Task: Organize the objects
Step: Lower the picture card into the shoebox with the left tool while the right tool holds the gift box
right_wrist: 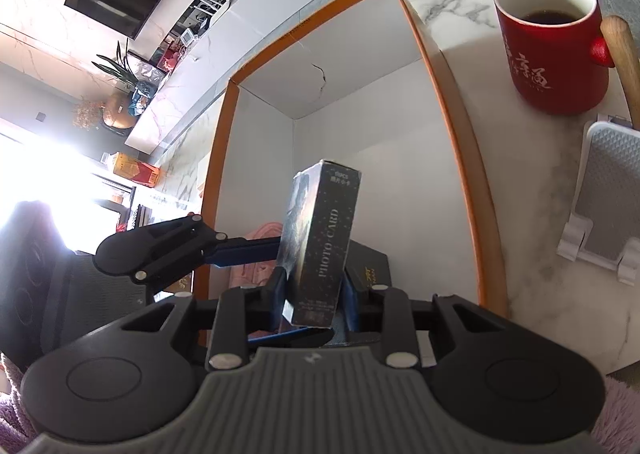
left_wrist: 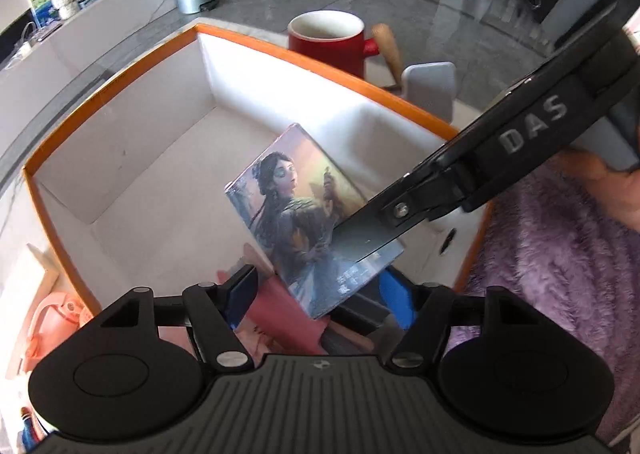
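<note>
- Left gripper (left_wrist: 320, 290), left wrist view: nearest my lens, fingers spread wide and gripping nothing; one blue pad (left_wrist: 242, 294) sits just beside the photo card box (left_wrist: 308, 213), which stands tilted between the fingers without being pinched, as far as I can tell.
- Photo card box, same view: printed portrait face up toward me, held over the near end of the orange-rimmed carton (left_wrist: 120, 69), above a pink item (left_wrist: 280, 306) and a dark item lying inside.
- Right gripper (left_wrist: 372, 230), same view: reaches in from the box's right, one flat finger laid on the portrait face.
- Right gripper (right_wrist: 312, 294), right wrist view: clenched on the photo card box (right_wrist: 320, 246) at its lower end, across the narrow spine lettered PHOTO CARD.
- Red mug (right_wrist: 548, 37): beyond the carton's far right corner, dark liquid inside.
- Handling, my judgement: light, stiff cardboard, glossy and apt to slip or pivot; best taken across the broad faces near mid-height, with mild pressure to avoid denting.
</note>
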{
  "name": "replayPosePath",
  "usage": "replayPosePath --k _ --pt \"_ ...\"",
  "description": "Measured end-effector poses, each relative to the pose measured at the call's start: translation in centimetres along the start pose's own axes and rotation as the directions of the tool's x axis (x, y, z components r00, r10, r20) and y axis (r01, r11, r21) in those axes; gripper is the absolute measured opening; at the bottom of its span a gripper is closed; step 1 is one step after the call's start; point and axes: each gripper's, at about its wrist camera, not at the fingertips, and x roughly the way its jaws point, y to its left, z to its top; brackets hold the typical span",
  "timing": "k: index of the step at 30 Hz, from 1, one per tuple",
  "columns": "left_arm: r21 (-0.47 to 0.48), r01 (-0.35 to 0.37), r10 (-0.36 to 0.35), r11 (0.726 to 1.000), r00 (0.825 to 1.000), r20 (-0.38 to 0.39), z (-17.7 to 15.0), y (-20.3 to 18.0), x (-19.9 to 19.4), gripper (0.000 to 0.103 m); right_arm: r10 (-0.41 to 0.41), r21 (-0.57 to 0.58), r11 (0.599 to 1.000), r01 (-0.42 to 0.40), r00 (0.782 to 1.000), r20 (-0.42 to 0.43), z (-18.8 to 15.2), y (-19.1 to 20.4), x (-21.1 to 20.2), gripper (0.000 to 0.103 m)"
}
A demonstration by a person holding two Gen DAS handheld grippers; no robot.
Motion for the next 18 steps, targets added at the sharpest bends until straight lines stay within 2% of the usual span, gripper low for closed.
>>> replayPosePath --k 6,10,14,15,18 --pt "-0.01 0.011 -0.011 1.0 1.0 -0.003 0.0 -0.1 -0.1 0.073 -0.003 -0.065 0.998 0.007 0.998 0.058 0.8 1.4 -1.8 0.025" --pt "-0.035 0.026 -0.026 0.999 1.0 -0.003 0.0 0.3 -0.1 0.072 -0.102 -0.152 0.981 0.121 0.986 0.128 1.7 2.9 -3.7 0.024" --pt "-0.055 0.031 -0.031 0.998 1.0 0.0 -0.2 0.5 -0.2 0.072 -0.276 -0.224 0.924 0.309 0.947 0.166 1.5 3.8 -3.5 0.024" --pt "-0.059 0.032 -0.032 0.998 0.999 0.001 -0.2 0.5 -0.2 0.072 -0.304 -0.232 0.913 0.335 0.939 0.16 1.4 3.8 -3.0 0.024" --pt "-0.07 0.035 -0.034 0.997 0.999 0.004 -0.5 0.7 -0.5 0.072 -0.319 -0.247 0.908 0.34 0.94 0.119 0.8 3.3 -1.3 0.024"
